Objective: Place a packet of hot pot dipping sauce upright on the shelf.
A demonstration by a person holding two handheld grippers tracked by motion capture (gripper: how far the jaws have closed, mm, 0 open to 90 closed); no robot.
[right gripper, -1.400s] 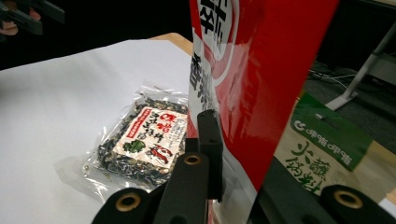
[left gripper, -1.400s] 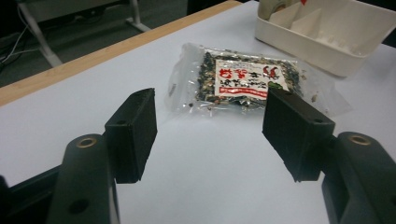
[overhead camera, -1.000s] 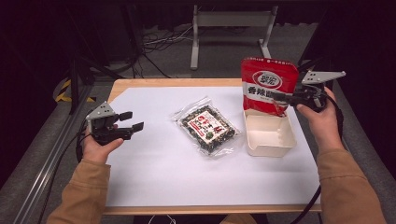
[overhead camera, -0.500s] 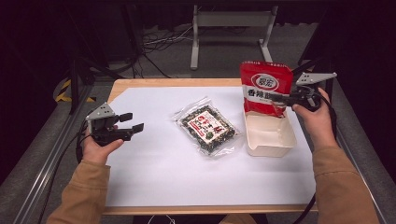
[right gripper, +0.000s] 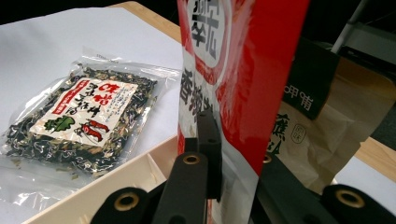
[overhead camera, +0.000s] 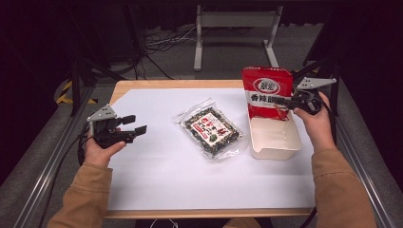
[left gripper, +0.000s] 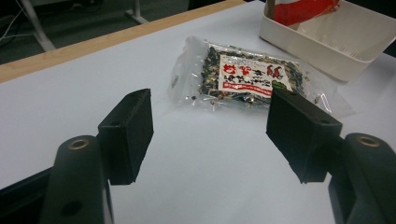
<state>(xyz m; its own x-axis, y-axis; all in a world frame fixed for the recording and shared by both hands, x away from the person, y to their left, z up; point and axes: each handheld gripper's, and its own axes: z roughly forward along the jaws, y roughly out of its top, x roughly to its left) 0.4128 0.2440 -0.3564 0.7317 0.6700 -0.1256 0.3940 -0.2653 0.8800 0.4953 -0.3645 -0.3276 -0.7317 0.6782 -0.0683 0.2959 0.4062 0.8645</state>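
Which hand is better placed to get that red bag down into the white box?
The right. Its hand-held gripper is shut on the red bag, upright over the white box; the left hand-held gripper sits open, far across the table.

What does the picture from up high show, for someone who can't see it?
The right tongs hold a red and white snack bag upright in a cream rectangular plastic tray. A clear packet of dark dried bits lies mid-table, and the left tongs wait open.
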